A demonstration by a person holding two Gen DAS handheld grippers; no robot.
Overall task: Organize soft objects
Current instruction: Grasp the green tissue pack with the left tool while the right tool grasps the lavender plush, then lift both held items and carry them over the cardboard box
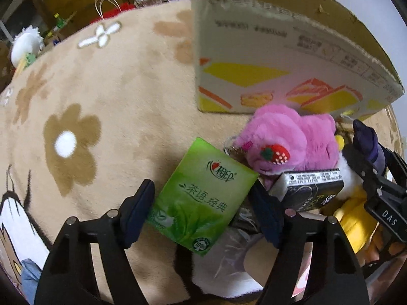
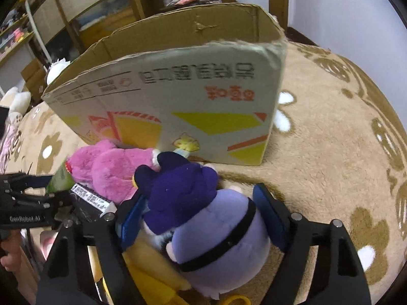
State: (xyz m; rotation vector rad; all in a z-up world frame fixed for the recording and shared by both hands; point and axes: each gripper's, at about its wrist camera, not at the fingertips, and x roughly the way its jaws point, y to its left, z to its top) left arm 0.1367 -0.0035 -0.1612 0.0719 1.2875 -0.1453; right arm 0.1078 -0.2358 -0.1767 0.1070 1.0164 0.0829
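Left gripper (image 1: 203, 211) is spread wide, and the green tissue pack (image 1: 201, 200) lies right between its fingers on the carpet (image 1: 114, 101), long axis running diagonally, near-left to far-right. The left fingertip (image 1: 138, 211) sits just beside the pack's left edge; whether either pad actually touches is hard to call. Nothing is clamped yet.

Over on the right, the right gripper (image 2: 201, 218) straddles the purple plush (image 2: 211, 231), jaws wide, blue pads on both flanks. It looks bracketed rather than squeezed, so I would not call it gripped.

Between the two sit the pink strawberry plush (image 1: 285, 137) and a dark box (image 1: 310, 190), crowded just behind the tissue pack. The cardboard box (image 2: 178, 96) stands open-topped on the far side, close behind the toys. A lift up and over that near wall looks like the coming move, with the right gripper nearer to it.
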